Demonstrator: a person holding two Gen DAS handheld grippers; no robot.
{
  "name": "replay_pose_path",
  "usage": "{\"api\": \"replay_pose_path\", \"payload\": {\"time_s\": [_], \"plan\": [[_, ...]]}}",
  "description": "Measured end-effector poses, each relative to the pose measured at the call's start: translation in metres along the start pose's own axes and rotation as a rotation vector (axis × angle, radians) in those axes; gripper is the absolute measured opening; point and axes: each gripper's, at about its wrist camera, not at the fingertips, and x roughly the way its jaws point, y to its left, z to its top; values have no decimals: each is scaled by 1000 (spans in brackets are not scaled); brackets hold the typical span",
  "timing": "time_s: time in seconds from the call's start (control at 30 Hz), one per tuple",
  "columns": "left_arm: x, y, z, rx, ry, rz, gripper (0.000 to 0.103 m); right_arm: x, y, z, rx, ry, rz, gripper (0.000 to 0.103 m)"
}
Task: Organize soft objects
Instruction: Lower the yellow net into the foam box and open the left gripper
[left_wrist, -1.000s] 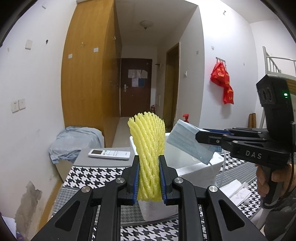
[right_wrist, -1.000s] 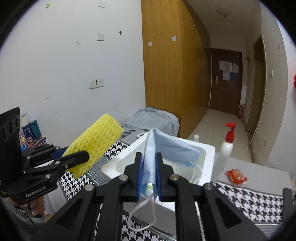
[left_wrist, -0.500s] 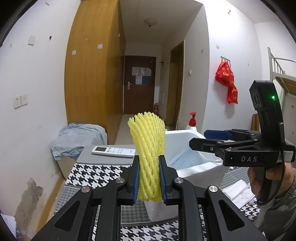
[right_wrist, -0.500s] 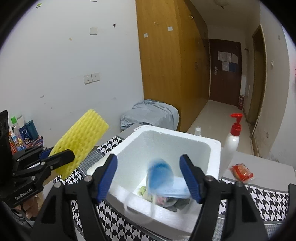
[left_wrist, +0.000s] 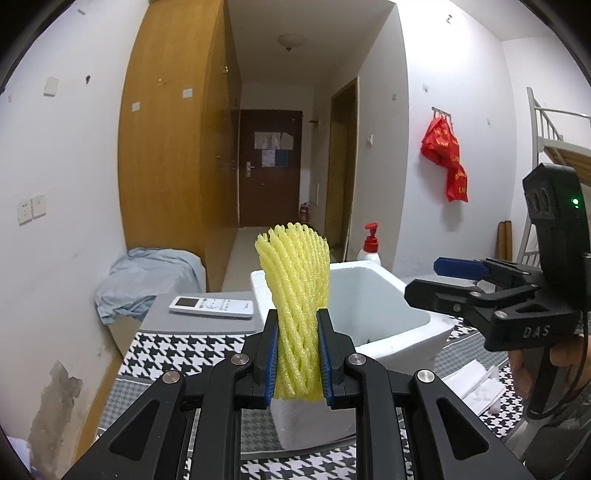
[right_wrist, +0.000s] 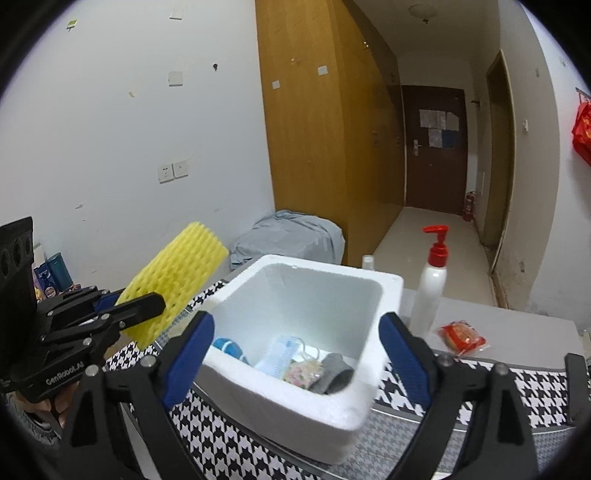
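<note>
The jaws of the left gripper are clamped on one yellow foam net, which is pinched at its lower half between the two blue pads and stands upright, fanning out above them. In the right wrist view the net is seen held in the air just beside the left wall of the one white foam box, outside it. The jaws of the right gripper are spread wide with nothing between them, and are held above the near rim of the box. Inside the box, four soft things are counted: one blue mask, one floral piece, one grey sock and one blue-and-white item at the left. The box is set on a houndstooth cloth. Behind it stands one pump bottle with a red top, and near that lies one red packet. One remote is seen on the grey tabletop, left of the box.
</note>
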Motion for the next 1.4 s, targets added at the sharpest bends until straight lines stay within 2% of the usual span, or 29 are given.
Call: {"api": "replay_pose_path", "payload": {"time_s": [0.53, 1.07, 1.1, 1.17, 1.23, 1.3, 1.4], "plan": [[27, -27, 11, 24, 33, -54, 20, -30, -33, -20, 20, -12, -96, 100], [59, -40, 19, 31, 75, -28, 23, -42, -60, -38, 58, 1, -135, 100], [60, -41, 20, 35, 77, -25, 27, -42, -62, -40, 60, 2, -136, 100], [61, -40, 21, 28, 72, -11, 63, -44, -64, -41, 66, 2, -140, 100], [59, -39, 20, 28, 55, 8, 82, -45, -65, -42, 71, 0, -143, 100], [57, -39, 21, 30, 45, 20, 84, -46, -66, -42, 74, -1, -149, 100], [55, -40, 21, 34, 31, 24, 97, -49, -66, -42, 76, -7, -153, 100]]}}
